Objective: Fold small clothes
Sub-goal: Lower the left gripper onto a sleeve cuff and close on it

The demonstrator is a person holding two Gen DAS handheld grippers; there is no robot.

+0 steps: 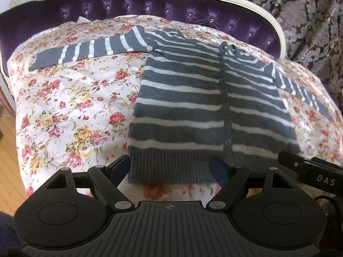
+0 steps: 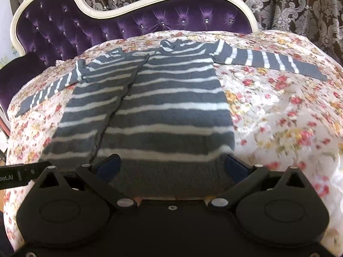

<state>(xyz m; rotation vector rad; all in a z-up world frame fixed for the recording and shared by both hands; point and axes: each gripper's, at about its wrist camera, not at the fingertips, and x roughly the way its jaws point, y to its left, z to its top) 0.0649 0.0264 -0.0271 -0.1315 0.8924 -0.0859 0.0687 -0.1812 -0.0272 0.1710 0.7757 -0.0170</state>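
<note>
A small grey cardigan with white stripes (image 1: 193,98) lies flat on a floral bedspread (image 1: 70,107), buttons up, both sleeves spread out sideways. It also shows in the right wrist view (image 2: 163,107). My left gripper (image 1: 171,167) is open, its jaws astride the left part of the ribbed hem (image 1: 169,167). My right gripper (image 2: 171,167) is open, its jaws astride the right part of the hem (image 2: 171,175). The hem lies between the fingers of each; whether it is touched is unclear.
The bedspread (image 2: 278,117) covers a purple tufted sofa (image 2: 85,27) with a cream frame. Patterned curtains (image 2: 278,2) hang behind. Wooden floor (image 1: 8,154) shows at the left. The right gripper's body (image 1: 310,171) sits close beside my left one.
</note>
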